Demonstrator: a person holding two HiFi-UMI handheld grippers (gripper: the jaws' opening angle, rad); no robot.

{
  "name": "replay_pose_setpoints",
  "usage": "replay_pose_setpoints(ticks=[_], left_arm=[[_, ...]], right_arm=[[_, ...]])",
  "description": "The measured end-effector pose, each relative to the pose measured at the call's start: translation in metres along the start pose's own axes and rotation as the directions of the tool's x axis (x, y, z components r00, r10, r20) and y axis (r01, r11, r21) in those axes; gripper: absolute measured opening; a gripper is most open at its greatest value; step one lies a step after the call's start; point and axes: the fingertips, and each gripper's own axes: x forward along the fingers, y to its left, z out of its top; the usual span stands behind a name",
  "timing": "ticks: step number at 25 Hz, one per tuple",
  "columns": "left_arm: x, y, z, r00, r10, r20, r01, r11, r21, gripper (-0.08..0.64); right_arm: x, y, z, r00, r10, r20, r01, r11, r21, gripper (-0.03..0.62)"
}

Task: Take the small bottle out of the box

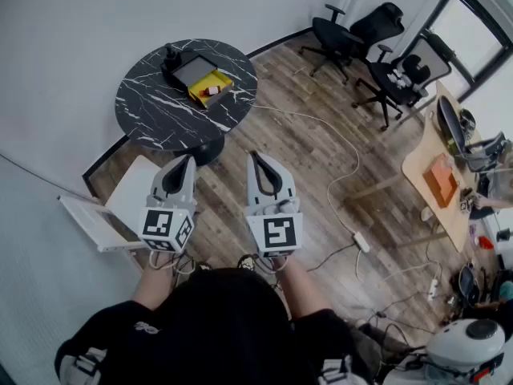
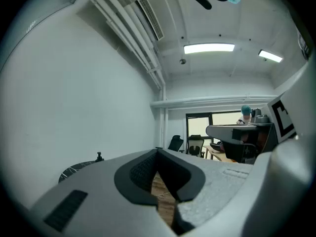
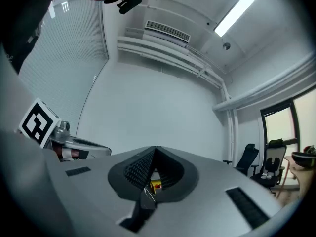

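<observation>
Round marble tabletop (image 1: pixel 156 111) far ahead; left claw (image 1: pixel 186 160) and right claw (image 1: pixel 256 157) both shut, empty.
Bottle (image 1: pixel 212 91) sits in yellow box (image 1: pixel 195 92) there; too small to read, probably light, stiff, slick: pinch mid-body, gently.

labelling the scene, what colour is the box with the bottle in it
Yellow box, best in head view.

The small bottle (image 1: pixel 212 91) sits inside the open yellow box (image 1: pixel 222 79).

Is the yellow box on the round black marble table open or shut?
Open: the yellow box shows its inside, with a small white-and-red item lying in it.
</observation>
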Motion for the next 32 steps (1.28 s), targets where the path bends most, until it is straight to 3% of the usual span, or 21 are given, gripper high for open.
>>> replay_pose_setpoints(ticks=[8,13,25,32], left_arm=[[0.017,-0.031,-0.01,1.0,0.001,-0.019,0.0,1.0,0.009,-0.002],[0.027,-0.055,-0.038,0.998,0.008,-0.06,-0.007,1.0,0.011,-0.002],[0.096,-0.083,-0.073,0.984,-0.091,-0.155,0.088,0.996,-0.027,-0.002],[0.16,-0.068,-0.075,0.978,-0.147,-0.151,0.143,0.989,-0.034,-0.002]], right_arm=[[-0.015,-0.03,-0.011,1.0,0.019,0.02,-0.02,1.0,0.017,-0.005],[-0.029,-0.05,-0.045,0.999,0.05,-0.012,-0.049,0.998,0.027,-0.005],[-0.025,-0.102,-0.095,0.992,0.008,-0.125,0.001,0.997,0.071,-0.003],[0.023,-0.139,-0.11,0.987,-0.027,-0.159,0.038,0.997,0.061,-0.003]])
